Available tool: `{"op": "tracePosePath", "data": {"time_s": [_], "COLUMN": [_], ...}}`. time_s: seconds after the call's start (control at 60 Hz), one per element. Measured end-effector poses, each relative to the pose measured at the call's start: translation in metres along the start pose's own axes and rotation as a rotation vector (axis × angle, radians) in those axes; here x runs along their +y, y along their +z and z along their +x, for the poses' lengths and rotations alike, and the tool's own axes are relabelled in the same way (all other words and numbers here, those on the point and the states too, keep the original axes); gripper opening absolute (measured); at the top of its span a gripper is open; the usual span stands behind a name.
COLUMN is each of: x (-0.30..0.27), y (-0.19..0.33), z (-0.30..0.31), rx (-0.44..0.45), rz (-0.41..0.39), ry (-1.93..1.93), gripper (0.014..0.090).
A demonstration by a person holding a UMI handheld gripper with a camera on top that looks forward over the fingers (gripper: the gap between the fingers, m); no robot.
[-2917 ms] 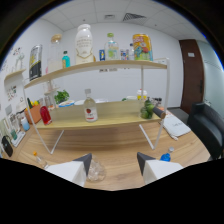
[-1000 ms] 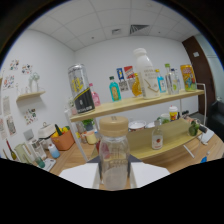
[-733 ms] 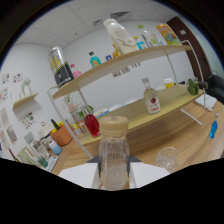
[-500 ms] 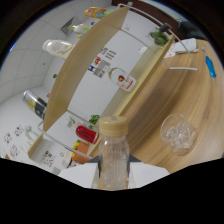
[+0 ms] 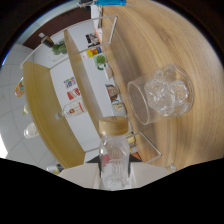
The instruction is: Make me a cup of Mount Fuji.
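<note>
the clear bottle [image 5: 113,160] with its tan cap sits clamped between the two pale fingers [image 5: 80,172] of the gripper [image 5: 112,176], which press on its lower body from both sides; the whole view is rolled well over, so the bottle is being held tipped hard to one side rather than upright. just beyond and beside its capped mouth stands the glass cup [image 5: 161,94] on the wooden table [image 5: 150,35], loaded with ice cubes and, by the look of it, the vessel the drink is meant for; whether the cap is sealed cannot be told from here. as a judgement: the bottle looks like thin, see-through plastic or glass with little or nothing visible inside, so probably light, smooth and apt to slip or twist in a two-point hold — gripping its ribbed lower half, as now, seems the soundest place. the cup is rigid and fragile, heavier with ice. behind both runs a two-tier wooden shelf [image 5: 77,75] carrying small bottles and cartons against a white wall — a green item near one end.
</note>
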Motion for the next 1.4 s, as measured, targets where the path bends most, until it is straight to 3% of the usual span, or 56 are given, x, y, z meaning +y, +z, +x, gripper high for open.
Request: {"op": "tracePosePath", "data": {"time_s": [0.25,0.567,0.767,1.033,1.283,1.4], "x": [0.002,0.011,0.014,0.002,0.005,0.007], "y": [-0.003,-0.002,0.018,0.032,0.026,0.017], "z": [-0.001,-0.028,0.022,0.084,0.106,0.106], "rx": [0.026,0.187,0.303,0.426,0.448,0.423], "rz": [-0.010,0.014,-0.034,-0.137,-0.190,-0.179], "ry": [-0.085,-1.208,-1.660,-1.803,-1.801,-1.826], "gripper": [0.0400,0.0402,0.0401,0.0405,0.0422,0.0429]}}
